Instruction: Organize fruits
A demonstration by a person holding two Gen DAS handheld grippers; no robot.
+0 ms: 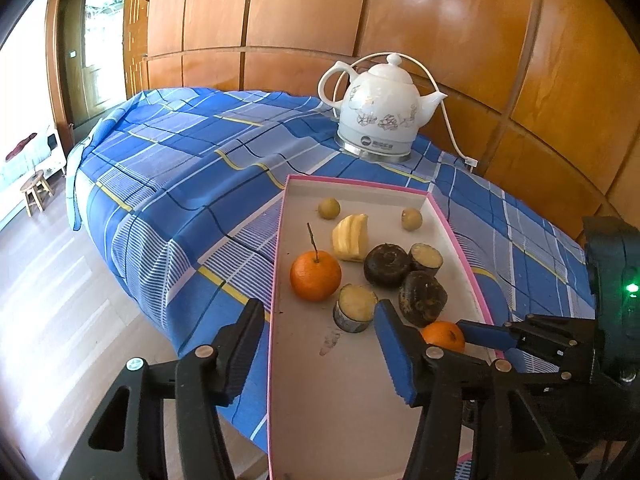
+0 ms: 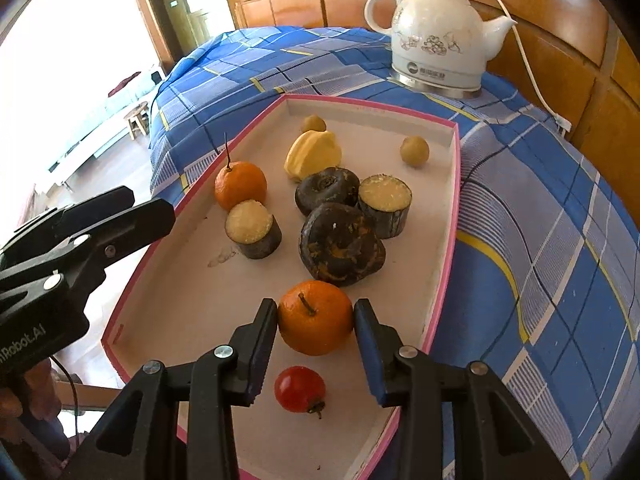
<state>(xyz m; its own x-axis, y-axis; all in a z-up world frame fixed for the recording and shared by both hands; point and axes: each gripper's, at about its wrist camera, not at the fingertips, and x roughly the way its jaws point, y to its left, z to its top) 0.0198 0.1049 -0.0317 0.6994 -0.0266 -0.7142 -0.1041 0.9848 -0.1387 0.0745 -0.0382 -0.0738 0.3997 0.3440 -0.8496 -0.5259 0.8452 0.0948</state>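
A white tray with a pink rim (image 1: 276, 264) (image 2: 450, 240) lies on the blue checked cloth. My right gripper (image 2: 316, 314) is shut on an orange (image 2: 316, 320) (image 1: 442, 336), just above the tray's near end, and a small red fruit (image 2: 300, 388) lies under it. In the tray sit a stemmed orange (image 1: 316, 276), two dark brown lumps (image 1: 386, 266), two cut dark-skinned cylinders (image 1: 355, 307), a yellow piece (image 1: 350, 238) and two small tan balls (image 1: 329, 208). My left gripper (image 1: 320, 344) is open astride the tray's left rim, holding nothing.
A white flowered kettle (image 1: 378, 112) (image 2: 438, 36) stands on its base behind the tray, its cord (image 1: 448, 120) running to the wooden wall. The table's edge falls away left to a pale floor with a small stool (image 1: 36, 192).
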